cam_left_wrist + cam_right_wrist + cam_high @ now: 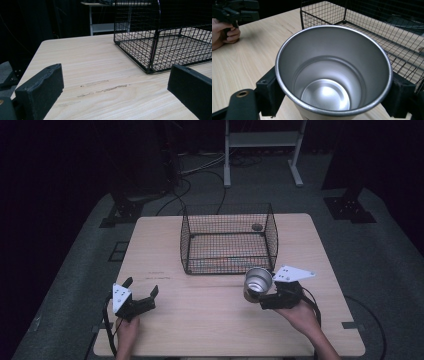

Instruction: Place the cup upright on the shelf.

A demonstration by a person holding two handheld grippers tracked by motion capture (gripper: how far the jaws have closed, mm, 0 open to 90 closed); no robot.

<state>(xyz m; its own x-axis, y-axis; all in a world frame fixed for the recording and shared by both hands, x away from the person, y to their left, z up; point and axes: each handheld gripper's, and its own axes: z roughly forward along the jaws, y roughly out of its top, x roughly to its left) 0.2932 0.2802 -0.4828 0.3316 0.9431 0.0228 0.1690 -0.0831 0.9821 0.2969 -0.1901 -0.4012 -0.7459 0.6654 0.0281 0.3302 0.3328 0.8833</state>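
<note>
High view: right gripper has its fingers pinching a metal cup, just in front of the wire basket on the worktop. Likely going in the basket, so lift over the near wall and keep it upright.
Left gripper view: fingers spread, holding nothing.
Right gripper view: cup is empty inside, which the high view can't confirm.

Empty steel cup upright, clamped just before black wire basket.
</note>
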